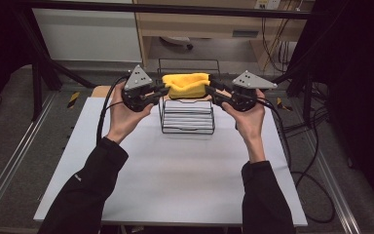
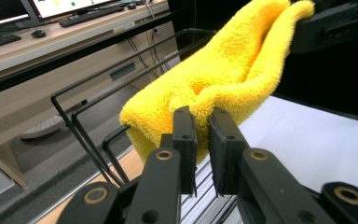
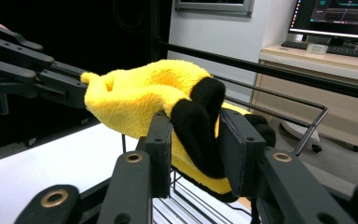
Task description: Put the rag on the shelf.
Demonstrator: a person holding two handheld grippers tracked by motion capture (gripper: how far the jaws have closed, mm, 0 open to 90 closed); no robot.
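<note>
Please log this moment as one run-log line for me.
left gripper: shut on fluffy yellow cloth | right gripper: shut on its black-trimmed end | cloth held over black wire rack | white table

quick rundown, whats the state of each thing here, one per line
yellow cloth: bunched, held up between both grippers over the rack
left gripper: shut on one end of the cloth
right gripper: shut on the cloth's black-trimmed end
wire rack: upright on the table
white table: bare in front of the rack
</note>
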